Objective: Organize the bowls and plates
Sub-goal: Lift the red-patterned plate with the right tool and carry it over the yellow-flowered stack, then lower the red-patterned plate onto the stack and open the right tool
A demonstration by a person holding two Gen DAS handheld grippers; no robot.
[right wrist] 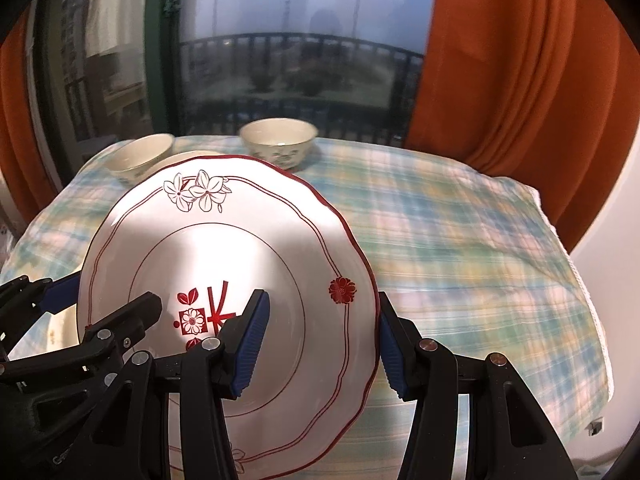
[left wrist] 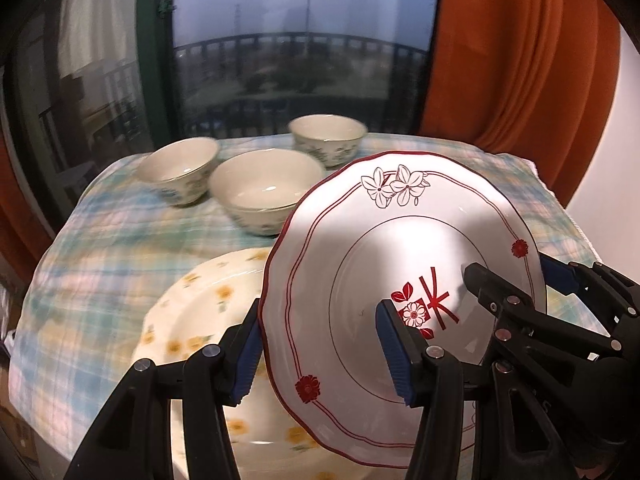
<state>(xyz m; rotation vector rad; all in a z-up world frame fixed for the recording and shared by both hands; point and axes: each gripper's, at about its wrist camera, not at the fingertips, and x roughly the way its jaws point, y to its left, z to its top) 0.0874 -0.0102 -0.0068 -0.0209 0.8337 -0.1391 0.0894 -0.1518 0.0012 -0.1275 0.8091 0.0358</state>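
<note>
A white plate with a red rim and flower pattern (left wrist: pixel 400 280) is lifted and tilted above the table; it also shows in the right wrist view (right wrist: pixel 228 264). My left gripper (left wrist: pixel 320 344) straddles its left rim, and my right gripper (right wrist: pixel 320 340) straddles its right rim, one pad on each face. Each gripper shows in the other's view: the right one (left wrist: pixel 532 292) and the left one (right wrist: pixel 92 304). A cream plate with yellow flowers (left wrist: pixel 192 320) lies on the cloth below. Three cream bowls (left wrist: pixel 264 188) (left wrist: pixel 180 168) (left wrist: pixel 328 136) stand behind.
The table wears a pastel plaid cloth (right wrist: pixel 460 240) whose right half holds nothing but the far bowl (right wrist: pixel 280 140). A dark window with a balcony railing (left wrist: pixel 300 52) and orange curtains (right wrist: pixel 520 72) are behind the table.
</note>
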